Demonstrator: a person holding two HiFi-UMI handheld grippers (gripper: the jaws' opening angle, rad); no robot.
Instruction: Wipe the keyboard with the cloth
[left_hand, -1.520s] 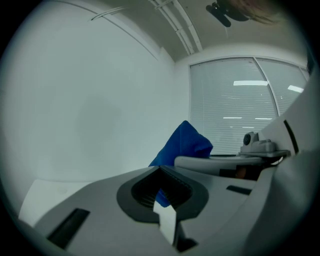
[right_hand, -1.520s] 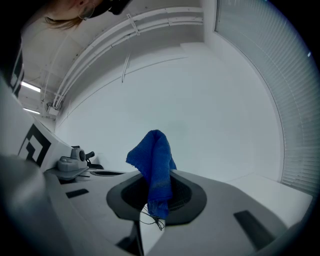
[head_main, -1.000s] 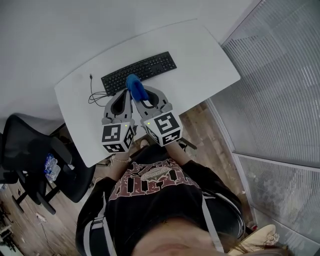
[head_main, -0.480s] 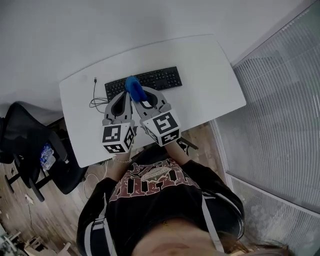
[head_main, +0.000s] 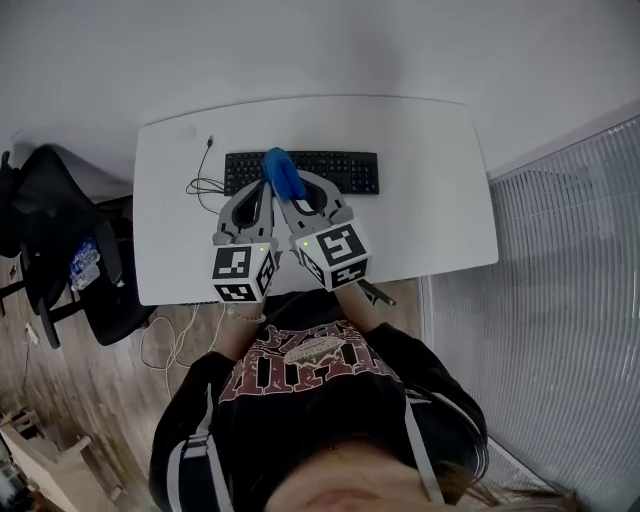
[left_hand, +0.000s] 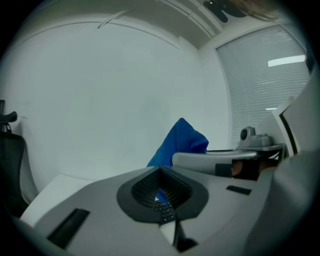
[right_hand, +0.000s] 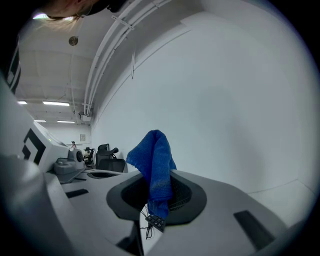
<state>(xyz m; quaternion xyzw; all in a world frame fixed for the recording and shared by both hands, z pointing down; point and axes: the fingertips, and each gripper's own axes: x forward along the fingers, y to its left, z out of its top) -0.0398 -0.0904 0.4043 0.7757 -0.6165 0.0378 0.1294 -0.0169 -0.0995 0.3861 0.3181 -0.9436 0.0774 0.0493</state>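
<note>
A white table (head_main: 430, 200) stands against a pale wall, and a black keyboard (head_main: 340, 172) lies across its far middle, lengthwise from left to right. A thin dark cable (head_main: 200, 185) curls on the tabletop just off the keyboard's left end. The person holds both tongs side by side over the near half of the table, with the tips reaching the left part of the keyboard. The right gripper (head_main: 283, 198) is clamped on a blue cloth (head_main: 282, 172). In the right gripper view the cloth (right_hand: 155, 160) stands up out of the closed jaws of that gripper (right_hand: 157, 185), folds over at the top and hangs down between the dark ribbed pads. Below its lower edge a corner of the keyboard (right_hand: 156, 221) and a bit of cable show. From the head view the cloth bunches over the keyboard's left half, but whether it touches the keys cannot be told. The left gripper (head_main: 262, 186) is just beside the right one, on its left. In its own view the left gripper (left_hand: 161, 172) has its jaws brought together with nothing held between them, and only a sliver of the keyboard's keys (left_hand: 164, 210) shows through the small gap under the pads. Beyond these jaws the cloth (left_hand: 182, 140) rises above the other tool's grey finger (left_hand: 215, 159). A black office chair (head_main: 50, 240) stands on the wooden floor (head_main: 120, 420) to the left of the table, and a ribbed glass wall (head_main: 560, 330) runs along the right.
</note>
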